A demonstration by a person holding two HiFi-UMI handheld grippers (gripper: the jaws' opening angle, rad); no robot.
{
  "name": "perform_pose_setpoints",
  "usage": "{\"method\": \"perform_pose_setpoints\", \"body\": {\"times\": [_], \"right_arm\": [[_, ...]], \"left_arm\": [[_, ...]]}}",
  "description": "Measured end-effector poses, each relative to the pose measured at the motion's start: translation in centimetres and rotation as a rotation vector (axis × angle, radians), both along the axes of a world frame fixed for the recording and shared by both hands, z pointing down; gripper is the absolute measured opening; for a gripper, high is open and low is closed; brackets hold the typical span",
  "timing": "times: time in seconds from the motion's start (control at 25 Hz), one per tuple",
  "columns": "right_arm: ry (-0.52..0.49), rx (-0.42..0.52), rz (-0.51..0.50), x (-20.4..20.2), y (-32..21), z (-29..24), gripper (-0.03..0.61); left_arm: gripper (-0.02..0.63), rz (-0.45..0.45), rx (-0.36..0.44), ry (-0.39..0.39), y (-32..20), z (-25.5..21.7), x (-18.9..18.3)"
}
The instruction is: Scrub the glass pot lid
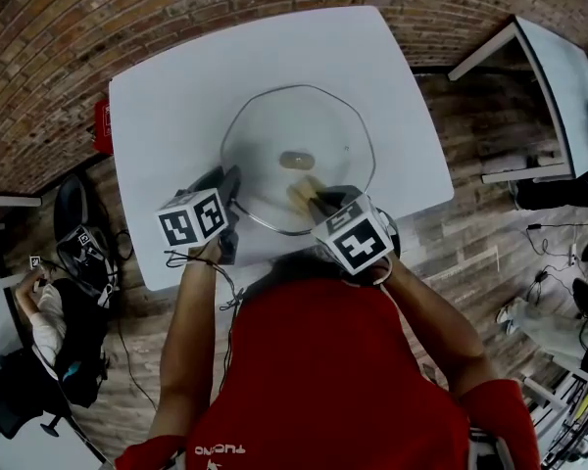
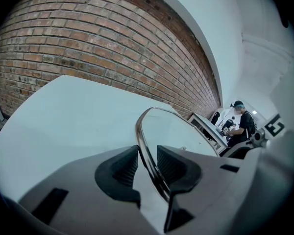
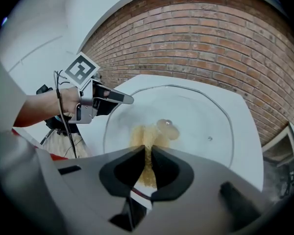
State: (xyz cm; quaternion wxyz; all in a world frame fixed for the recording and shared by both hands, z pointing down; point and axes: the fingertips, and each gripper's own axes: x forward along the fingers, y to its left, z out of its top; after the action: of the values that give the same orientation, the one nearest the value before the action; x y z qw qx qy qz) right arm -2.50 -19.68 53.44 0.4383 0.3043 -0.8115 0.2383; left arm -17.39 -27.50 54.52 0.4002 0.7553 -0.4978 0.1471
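Observation:
The glass pot lid (image 1: pixel 296 155) with a steel rim lies in the middle of the white table (image 1: pixel 176 96); its knob (image 1: pixel 296 159) shows through the glass. My left gripper (image 1: pixel 230 202) is shut on the lid's near-left rim (image 2: pixel 148 155), which runs between the dark pads (image 2: pixel 123 169). My right gripper (image 1: pixel 320 204) is shut on a tan scrubbing sponge (image 1: pixel 304 194). The sponge (image 3: pixel 146 148) rests on the glass just short of the knob (image 3: pixel 167 126). Across the lid (image 3: pixel 206 121), the left gripper (image 3: pixel 100 102) and the hand holding it show in the right gripper view.
A red object (image 1: pixel 102 125) hangs at the table's left edge. Another white table (image 1: pixel 559 76) stands to the right. A person (image 1: pixel 39 306) sits low at the left beside dark gear. A brick wall (image 2: pixel 88 48) runs behind the table.

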Motion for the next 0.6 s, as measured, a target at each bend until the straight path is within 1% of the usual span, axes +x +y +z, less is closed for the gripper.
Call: {"method": "perform_pose_setpoints", "body": {"times": [0.12, 0.28, 0.44, 0.6], "right_arm": [[0.016, 0.025, 0.041, 2.3, -0.8, -0.1, 0.054], [0.022, 0.017, 0.070, 3.9, -1.0, -0.4, 0.054], [-0.018, 0.038, 0.077, 3.4, -1.8, -1.2, 0.054], [-0.074, 0.090, 0.133, 1.9, -5.4, -1.8, 0.054]], "left_arm": [[0.127, -0.003, 0.000, 0.000, 0.0, 0.0, 0.0], [0.127, -0.004, -0.001, -0.001, -0.1, 0.0, 0.1], [0.127, -0.004, 0.009, 0.000, -0.2, -0.1, 0.1], [0.129, -0.002, 0.051, -0.008, -0.2, -0.2, 0.1]]}}
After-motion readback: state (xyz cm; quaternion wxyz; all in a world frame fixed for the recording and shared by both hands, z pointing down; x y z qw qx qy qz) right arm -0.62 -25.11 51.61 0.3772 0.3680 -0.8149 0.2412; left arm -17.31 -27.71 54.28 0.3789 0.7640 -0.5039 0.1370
